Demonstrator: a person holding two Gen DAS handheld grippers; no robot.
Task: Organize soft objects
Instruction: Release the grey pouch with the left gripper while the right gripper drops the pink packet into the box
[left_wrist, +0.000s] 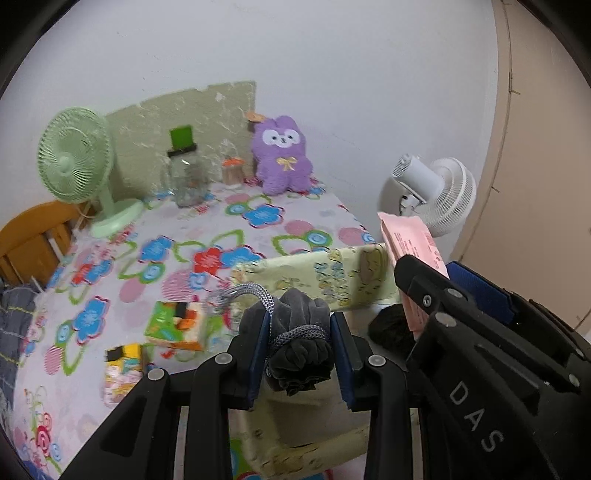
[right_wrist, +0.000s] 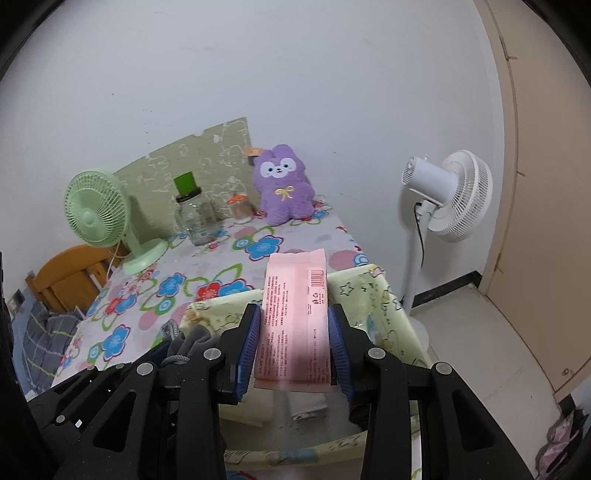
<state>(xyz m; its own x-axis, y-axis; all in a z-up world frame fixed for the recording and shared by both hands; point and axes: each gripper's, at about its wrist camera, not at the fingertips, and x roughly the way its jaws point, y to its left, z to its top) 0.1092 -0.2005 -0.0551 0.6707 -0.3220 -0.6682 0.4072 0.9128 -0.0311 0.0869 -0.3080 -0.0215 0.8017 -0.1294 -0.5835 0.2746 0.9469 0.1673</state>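
Observation:
My left gripper (left_wrist: 300, 345) is shut on a grey drawstring pouch (left_wrist: 300, 343) and holds it above the yellow fabric storage box (left_wrist: 314, 275) at the table's near right corner. My right gripper (right_wrist: 293, 339) is shut on a flat pink packet (right_wrist: 293, 317), held upright over the same box (right_wrist: 373, 295); the packet also shows in the left wrist view (left_wrist: 410, 251). A purple plush bunny (left_wrist: 282, 155) sits at the back of the table against the wall. Two tissue packs (left_wrist: 175, 325) (left_wrist: 122, 369) lie on the floral tablecloth, left of the box.
A green desk fan (left_wrist: 75, 162), a glass jar with a green lid (left_wrist: 186, 173) and a small orange-capped jar (left_wrist: 232, 170) stand at the back. A white standing fan (right_wrist: 454, 195) is on the floor right of the table. A wooden chair (left_wrist: 29, 243) is at the left.

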